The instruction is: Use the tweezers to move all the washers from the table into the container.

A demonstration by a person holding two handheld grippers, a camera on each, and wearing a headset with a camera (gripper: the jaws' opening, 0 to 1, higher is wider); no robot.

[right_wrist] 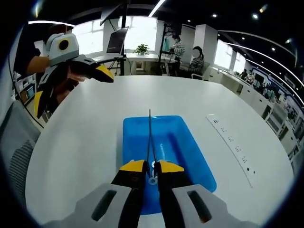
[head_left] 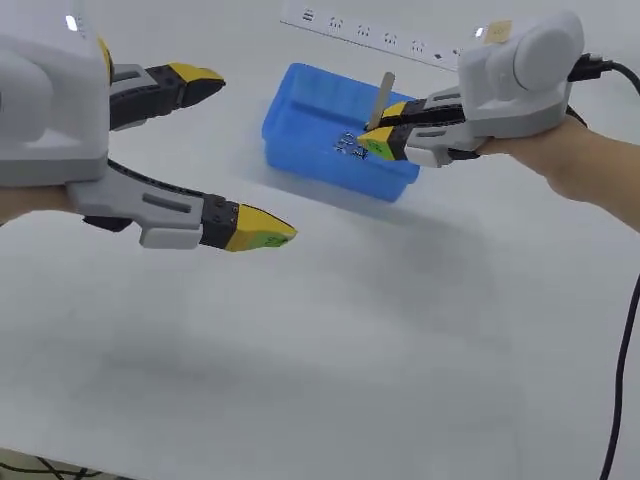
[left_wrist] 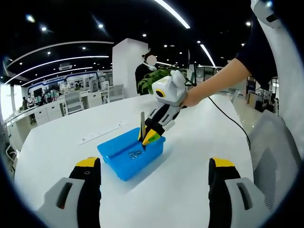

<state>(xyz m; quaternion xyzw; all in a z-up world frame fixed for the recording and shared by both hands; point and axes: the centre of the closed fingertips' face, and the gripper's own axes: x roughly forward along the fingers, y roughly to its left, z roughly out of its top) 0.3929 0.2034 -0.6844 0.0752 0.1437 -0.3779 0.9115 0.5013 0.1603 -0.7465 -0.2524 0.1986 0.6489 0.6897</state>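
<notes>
Grippers (head_left: 250, 158) (head_left: 372, 140) x2, container (head_left: 300, 140) x1, tweezers (head_left: 385, 90) x1, pwr strip (head_left: 360, 30) x1.

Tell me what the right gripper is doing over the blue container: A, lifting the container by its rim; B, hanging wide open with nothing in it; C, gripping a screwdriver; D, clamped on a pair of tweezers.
D: the right gripper is shut on the thin metal tweezers, above the blue container.

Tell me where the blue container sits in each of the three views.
Head view: blue container upper centre.
Left gripper view: just left of centre, between the jaw tips.
Right gripper view: lower centre, straight ahead of the jaws.
Shared landmark: the tweezers standing up over it.
</notes>
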